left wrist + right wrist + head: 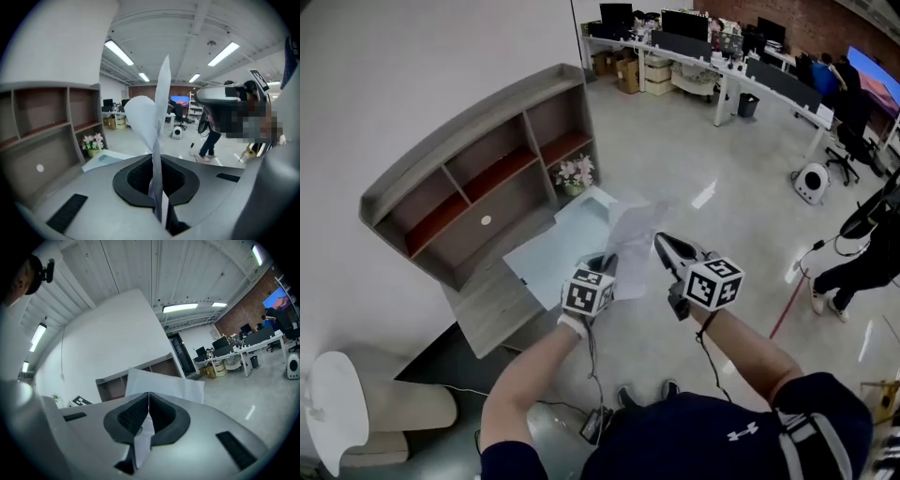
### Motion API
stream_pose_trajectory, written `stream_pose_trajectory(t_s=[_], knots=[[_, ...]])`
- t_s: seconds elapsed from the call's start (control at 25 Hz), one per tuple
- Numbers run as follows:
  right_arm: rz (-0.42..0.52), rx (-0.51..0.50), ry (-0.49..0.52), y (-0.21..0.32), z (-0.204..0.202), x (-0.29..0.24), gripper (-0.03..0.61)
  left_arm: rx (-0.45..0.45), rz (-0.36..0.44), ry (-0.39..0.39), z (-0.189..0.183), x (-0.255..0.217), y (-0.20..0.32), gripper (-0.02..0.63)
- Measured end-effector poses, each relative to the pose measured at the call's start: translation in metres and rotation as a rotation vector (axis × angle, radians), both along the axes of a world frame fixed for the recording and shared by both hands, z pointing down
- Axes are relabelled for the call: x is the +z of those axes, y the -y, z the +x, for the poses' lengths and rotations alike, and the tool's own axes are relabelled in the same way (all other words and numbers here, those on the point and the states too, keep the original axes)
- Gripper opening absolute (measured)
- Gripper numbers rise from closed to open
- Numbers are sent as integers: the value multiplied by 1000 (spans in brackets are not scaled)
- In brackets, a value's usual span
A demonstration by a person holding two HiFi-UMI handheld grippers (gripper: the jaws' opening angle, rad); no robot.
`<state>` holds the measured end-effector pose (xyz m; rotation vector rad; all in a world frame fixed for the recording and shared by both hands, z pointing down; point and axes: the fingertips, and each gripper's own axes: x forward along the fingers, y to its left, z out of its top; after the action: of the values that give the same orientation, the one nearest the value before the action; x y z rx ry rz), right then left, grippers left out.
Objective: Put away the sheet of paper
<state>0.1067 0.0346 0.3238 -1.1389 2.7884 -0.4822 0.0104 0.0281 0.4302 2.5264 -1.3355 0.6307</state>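
A white sheet of paper (632,240) hangs in the air between both grippers, in front of a grey desk. My left gripper (605,265) is shut on the sheet's lower left part; in the left gripper view the paper (158,112) stands upright, pinched between the jaws (157,157). My right gripper (660,241) is shut on the sheet's right edge; in the right gripper view the paper (161,383) spreads beyond the closed jaws (148,395) and shows again below them. The right gripper (220,96) also appears in the left gripper view, at the upper right.
A grey shelf unit (478,178) with red-lined compartments stands on the desk, with a pale blue mat (553,251) and a pot of flowers (575,172) by it. A white seat (337,405) is at lower left. Office desks (741,66) and a person (862,253) are at the far right.
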Motion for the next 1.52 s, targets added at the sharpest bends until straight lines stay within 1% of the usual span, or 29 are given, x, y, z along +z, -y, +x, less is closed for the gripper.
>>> stream_pose_trajectory(t_s=[0.04,0.12,0.2,0.28,0.36,0.52,0.68,0.76,0.84,1.0,1.12,1.24,1.52], knots=[[12,-10,13,1,-3,2,15,-14,-6,-43,1,10,-1,17],[31,-24,37,8,-10,6,15,-36,20,-95,-2,18,-1,17],[9,-39,33,11,-13,22,15,-64,51,-142,-3,26,-17,17],[-25,-50,-3,7,-13,45,15,-103,53,-190,-6,37,-45,17],[-42,-47,-42,-2,-12,64,15,-137,50,-198,-15,43,-75,17],[-27,-18,-73,-29,2,68,15,-214,86,-156,-45,25,-123,17],[-19,-5,-83,-43,12,70,15,-320,148,-183,-77,0,-140,17],[-25,13,-76,-47,16,72,15,-345,160,-191,-86,-4,-144,17],[-31,30,-68,-54,20,73,15,-341,165,-190,-88,-6,-146,17],[-36,39,-69,-68,18,80,15,-305,178,-158,-88,-7,-146,17],[-67,34,-89,-75,18,88,15,-296,167,-164,-86,-3,-150,17],[-88,50,-103,-79,24,90,15,-295,163,-180,-86,-2,-151,17],[-110,77,-82,-77,6,87,15,-303,169,-187,-116,0,-147,17]])
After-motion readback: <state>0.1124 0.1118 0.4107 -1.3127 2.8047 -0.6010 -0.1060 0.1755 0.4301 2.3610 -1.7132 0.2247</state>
